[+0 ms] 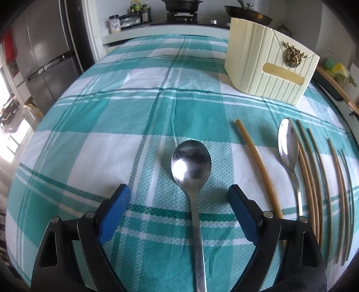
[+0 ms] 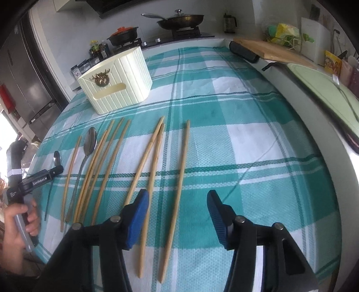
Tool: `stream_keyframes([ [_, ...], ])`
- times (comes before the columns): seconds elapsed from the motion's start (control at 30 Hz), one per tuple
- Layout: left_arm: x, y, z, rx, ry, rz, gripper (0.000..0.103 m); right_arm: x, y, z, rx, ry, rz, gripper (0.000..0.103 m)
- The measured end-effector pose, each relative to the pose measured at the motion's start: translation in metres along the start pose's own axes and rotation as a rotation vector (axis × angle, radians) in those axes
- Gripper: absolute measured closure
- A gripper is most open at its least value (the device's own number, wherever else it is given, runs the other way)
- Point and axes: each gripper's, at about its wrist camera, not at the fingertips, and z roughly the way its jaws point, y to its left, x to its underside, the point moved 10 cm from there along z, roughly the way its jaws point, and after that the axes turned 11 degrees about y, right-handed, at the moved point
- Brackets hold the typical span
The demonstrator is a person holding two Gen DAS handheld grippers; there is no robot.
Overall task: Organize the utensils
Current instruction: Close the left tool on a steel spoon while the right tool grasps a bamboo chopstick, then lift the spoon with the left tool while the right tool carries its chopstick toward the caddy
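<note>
— So, what are the fingers doing?
— The left gripper [image 1: 179, 197] is spread wide either side of a steel spoon [image 1: 191, 166], not touching it. The right gripper [image 2: 177, 209] is released too, straddling two chopsticks [image 2: 177, 197].
— And beyond them?
— More chopsticks [image 2: 105, 164] and a second spoon [image 2: 88, 143] lie on the checked surface [image 2: 224, 139], near the cream holder [image 2: 116, 80].

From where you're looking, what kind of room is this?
Most likely a home kitchen: a gas stove with a lidded frying pan on it at the back, a steel refrigerator, and spoons and chopsticks laid out on a checked tablecloth.
</note>
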Motion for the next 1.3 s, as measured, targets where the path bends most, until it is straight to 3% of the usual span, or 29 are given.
stream_keyframes([
  [0.13, -0.009, -0.003, 0.004, 0.010, -0.009, 0.012, 0.015, -0.026, -0.003, 0.034, 0.016, 0.075, -0.022, 0.068],
  [0.27, -0.017, -0.008, 0.007, 0.017, -0.027, 0.022, 0.022, -0.055, -0.001, 0.057, 0.075, 0.111, -0.083, 0.072],
  [0.3, -0.019, -0.010, 0.007, 0.020, -0.032, 0.029, 0.028, -0.061, 0.000, 0.060, 0.080, 0.118, -0.090, 0.074],
  [0.33, -0.020, -0.012, 0.006, 0.027, -0.039, 0.038, 0.032, -0.068, -0.001, 0.063, 0.090, 0.125, -0.089, 0.083],
  [0.4, -0.024, -0.017, 0.004, 0.036, -0.054, 0.066, 0.061, -0.078, -0.005, 0.068, 0.127, 0.138, -0.090, 0.095],
  [0.43, -0.026, -0.018, 0.004, 0.037, -0.058, 0.078, 0.068, -0.081, -0.005, 0.069, 0.131, 0.145, -0.092, 0.097],
  [0.63, -0.035, -0.012, -0.004, 0.128, -0.055, 0.060, 0.068, -0.095, -0.008, 0.060, 0.058, 0.117, -0.043, 0.098],
  [0.97, -0.042, -0.004, -0.088, 0.244, -0.203, 0.062, 0.069, -0.102, 0.035, -0.038, -0.087, -0.076, -0.082, 0.098],
  [1.3, -0.047, -0.002, -0.142, 0.300, -0.287, 0.081, 0.070, -0.087, 0.068, -0.129, -0.088, -0.288, -0.147, 0.098],
])
